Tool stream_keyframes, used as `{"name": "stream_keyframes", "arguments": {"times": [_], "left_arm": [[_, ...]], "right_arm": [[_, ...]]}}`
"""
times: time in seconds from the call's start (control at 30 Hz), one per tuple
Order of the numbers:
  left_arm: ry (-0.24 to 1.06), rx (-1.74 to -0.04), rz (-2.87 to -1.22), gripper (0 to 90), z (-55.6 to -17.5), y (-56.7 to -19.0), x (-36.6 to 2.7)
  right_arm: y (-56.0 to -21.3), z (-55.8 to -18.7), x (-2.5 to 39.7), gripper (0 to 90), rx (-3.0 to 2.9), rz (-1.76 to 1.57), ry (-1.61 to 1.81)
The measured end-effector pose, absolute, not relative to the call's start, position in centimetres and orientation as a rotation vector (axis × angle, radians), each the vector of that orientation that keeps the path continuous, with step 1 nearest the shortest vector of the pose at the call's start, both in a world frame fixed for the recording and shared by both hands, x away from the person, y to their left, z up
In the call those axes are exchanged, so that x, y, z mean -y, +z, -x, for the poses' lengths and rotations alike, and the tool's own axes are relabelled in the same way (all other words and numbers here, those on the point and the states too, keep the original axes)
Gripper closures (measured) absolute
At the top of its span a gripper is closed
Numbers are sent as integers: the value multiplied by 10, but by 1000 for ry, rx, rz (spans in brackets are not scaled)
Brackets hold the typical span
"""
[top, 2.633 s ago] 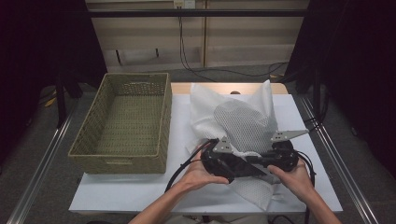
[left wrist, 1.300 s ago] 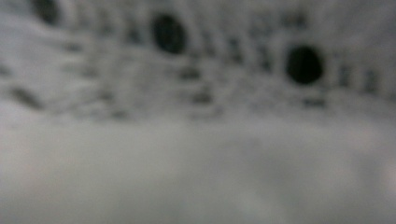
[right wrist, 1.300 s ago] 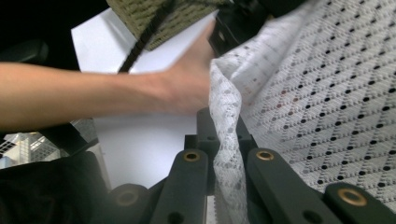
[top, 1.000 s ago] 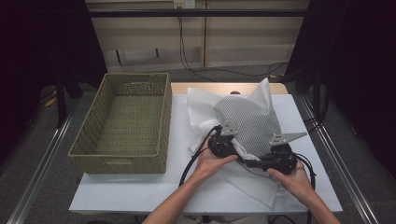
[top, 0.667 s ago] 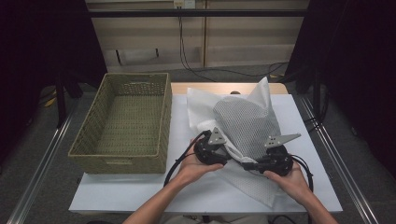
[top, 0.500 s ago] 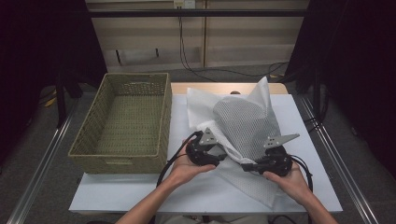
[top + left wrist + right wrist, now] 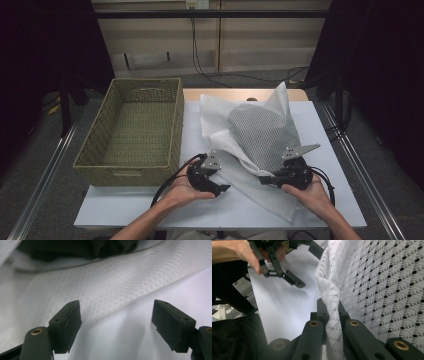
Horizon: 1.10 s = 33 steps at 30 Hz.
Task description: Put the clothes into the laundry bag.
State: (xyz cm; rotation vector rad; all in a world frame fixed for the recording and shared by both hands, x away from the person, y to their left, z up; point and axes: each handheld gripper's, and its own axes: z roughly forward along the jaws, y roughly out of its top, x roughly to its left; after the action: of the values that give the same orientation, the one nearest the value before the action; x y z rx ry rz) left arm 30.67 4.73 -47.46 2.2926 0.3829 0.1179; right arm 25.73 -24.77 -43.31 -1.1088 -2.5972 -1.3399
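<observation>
- The right tongs (image 7: 266, 178) are clamped on a fold of the white mesh garment (image 7: 260, 135). In the right gripper view that bunched edge (image 7: 332, 322) rises straight up from between the closed jaws.
- The left tongs (image 7: 220, 189) stand wide apart with nothing between them. In the left gripper view the pads (image 7: 66, 323) hover over bare table, the cloth's hem (image 7: 107, 292) lying just ahead of them.
- A moment ago both tongs sat close together at the garment's near edge. Since then the left hand (image 7: 182, 187) has let go and drawn off toward the table's left side, while the right hand (image 7: 310, 192) has kept its hold.
- The garment lies spread over the middle and right of the white table (image 7: 150, 210), one corner standing up toward the far edge and a flap trailing down to the near edge between the two hands.
- My guess is the left tongs are moving to a fresh grip farther along the near hem, so the cloth can be stretched or folded between two separated points.
- The wicker basket (image 7: 130, 172) sits at the table's left edge, empty as far as I can see, and just beside the garment's left side; it looks like the likely place for the cloth once it is folded.
</observation>
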Motion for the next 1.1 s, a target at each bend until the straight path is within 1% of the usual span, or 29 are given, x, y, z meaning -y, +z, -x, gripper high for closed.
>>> {"name": "stream_keyframes", "arguments": {"times": [0.03, 0.07, 0.1, 0.13, 0.17, 0.2, 0.23, 0.27, 0.3, 0.33, 0.37, 0.43, 0.47, 0.63, 0.73, 0.77, 0.93, 0.97, 1.07, 1.1], "left_arm": [[127, -359, -2297, 240, -307, -475, -46], [151, -370, -2308, 299, -306, -475, -44], [177, -360, -2323, 321, -308, -477, -43], [182, -373, -2322, 322, -309, -480, -41], [167, -395, -2305, 322, -313, -484, -39], [149, -403, -2299, 402, -316, -484, -38], [149, -388, -2307, 402, -317, -483, -37], [142, -388, -2291, 459, -319, -484, -35], [130, -396, -2293, 535, -319, -483, -35], [126, -378, -2286, 615, -320, -483, -34], [129, -391, -2288, 730, -320, -483, -34], [93, -420, -2273, 883, -322, -484, -33], [78, -434, -2245, 900, -323, -485, -33], [51, -397, -2308, 900, -318, -480, -34], [21, -353, -2311, 900, -310, -475, -36], [-10, -359, -2293, 900, -304, -472, -37], [-37, -315, -2292, 900, -288, -466, -40], [-76, -311, -2298, 900, -280, -465, -41], [-98, -297, -2304, 900, -270, -463, -43], [-128, -296, -2288, 900, -263, -462, -43]], "right_arm": [[-433, -257, 248, 881, 2599, 1113, -1335], [-433, -258, 248, 880, 2597, 1120, -1330], [-433, -258, 247, 881, 2595, 1125, -1328], [-433, -258, 247, 880, 2598, 1119, -1328], [-433, -258, 247, 880, 2598, 1119, -1328], [-433, -259, 246, 881, 2600, 1118, -1328], [-433, -259, 246, 881, 2600, 1118, -1328], [-433, -259, 246, 881, 2597, 1121, -1327], [-434, -259, 247, 881, 2596, 1121, -1332], [-434, -260, 247, 881, 2593, 1124, -1326], [-434, -260, 247, 881, 2593, 1124, -1324], [-434, -259, 246, 881, 2596, 1120, -1328], [-433, -258, 247, 881, 2596, 1123, -1332], [-432, -258, 249, 881, 2590, 1131, -1341], [-432, -259, 250, 881, 2590, 1134, -1343], [-432, -259, 250, 881, 2589, 1133, -1343], [-431, -258, 249, 881, 2591, 1134, -1341], [-431, -258, 248, 881, 2593, 1130, -1340], [-431, -257, 247, 881, 2590, 1125, -1333], [-432, -257, 246, 877, 2590, 1122, -1331]]}}
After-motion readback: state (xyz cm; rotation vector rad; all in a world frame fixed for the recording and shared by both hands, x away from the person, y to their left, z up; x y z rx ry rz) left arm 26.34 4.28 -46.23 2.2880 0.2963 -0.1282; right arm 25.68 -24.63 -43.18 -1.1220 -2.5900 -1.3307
